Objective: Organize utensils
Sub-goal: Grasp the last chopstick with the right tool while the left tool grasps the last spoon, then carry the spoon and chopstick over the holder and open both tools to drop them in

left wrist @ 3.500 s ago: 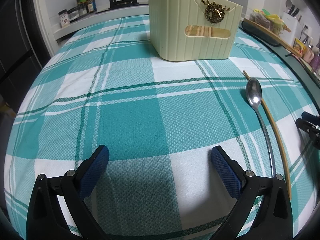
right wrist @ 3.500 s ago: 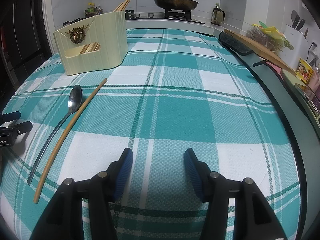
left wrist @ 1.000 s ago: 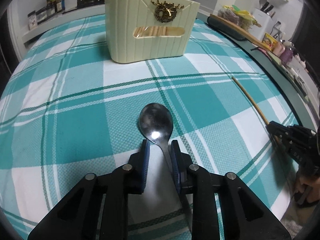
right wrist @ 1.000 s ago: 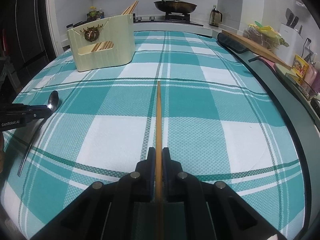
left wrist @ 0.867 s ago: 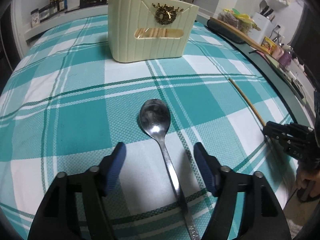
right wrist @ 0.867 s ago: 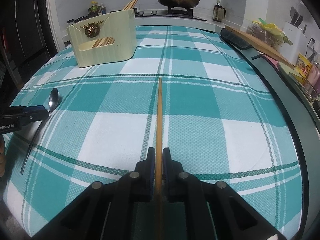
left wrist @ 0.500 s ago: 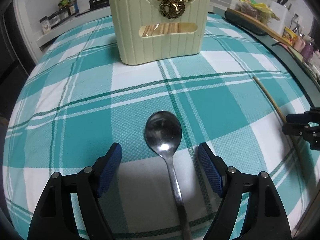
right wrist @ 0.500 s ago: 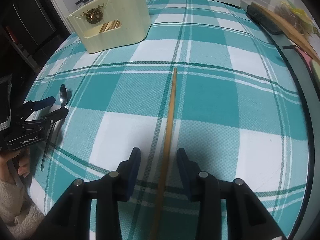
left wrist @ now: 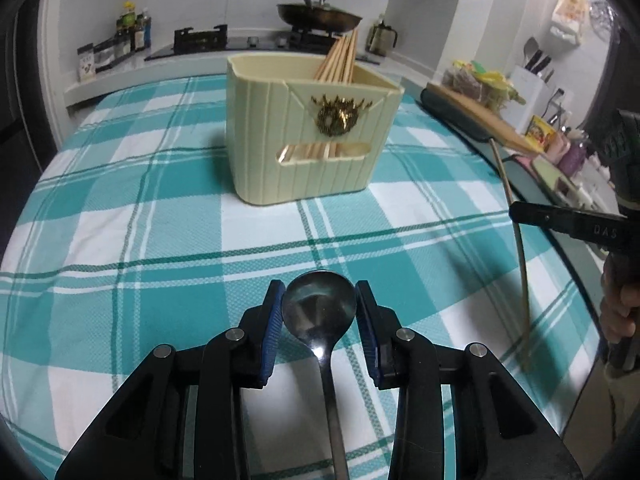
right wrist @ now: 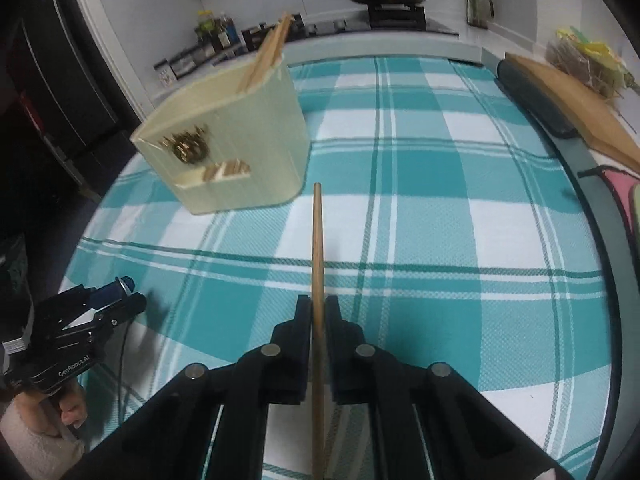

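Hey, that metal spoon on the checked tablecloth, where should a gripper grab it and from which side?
Grip the spoon on its thin handle just behind the bowl, coming from the handle end. The left gripper pinches the wide, rounded bowl, which looks more slip-prone; the narrow straight handle fits between the blue pads better.

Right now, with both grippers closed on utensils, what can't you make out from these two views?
- Metal spoon handle end: cut off by the bottom edge, left wrist view.
- Wooden chopstick rear end: hidden between the right gripper arms.
- Cream ribbed utensil holder interior: walls block it, both views.
- Left gripper contact with the bowl: unclear.
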